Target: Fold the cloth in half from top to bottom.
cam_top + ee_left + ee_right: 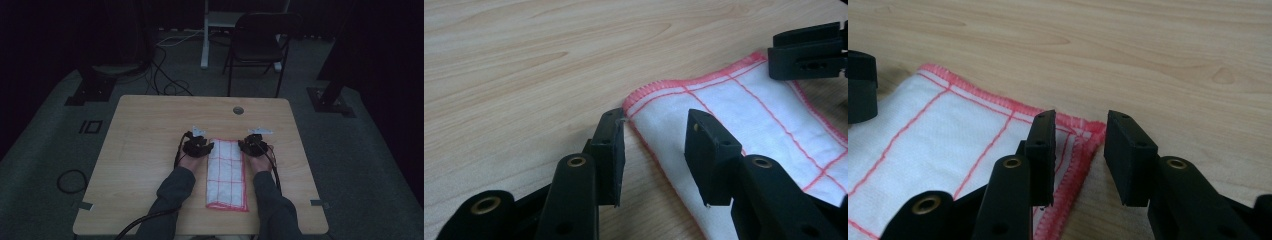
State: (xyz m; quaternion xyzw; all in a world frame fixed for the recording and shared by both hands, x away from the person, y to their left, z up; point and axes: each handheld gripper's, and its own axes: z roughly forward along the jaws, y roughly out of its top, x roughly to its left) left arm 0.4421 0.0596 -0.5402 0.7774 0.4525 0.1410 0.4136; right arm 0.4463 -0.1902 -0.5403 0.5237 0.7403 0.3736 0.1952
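The folded cloth (227,172) lies at lower centre of the table (145,130), its far corners flanked by both grippers. Left gripper (656,152) and right gripper (1079,155) both stand wide, each straddling a corner hem with nothing clamped. Risk: closing from here may catch only the top layer, or miss the hem, so the fold opens.

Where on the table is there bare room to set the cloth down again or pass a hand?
The table is bare wood along its far strip up to the cable hole, and on both sides, outward of each forearm. The crowded part is the middle near half: the folded cloth lies there, with the left gripper and the right gripper at its far corners, jaws open.
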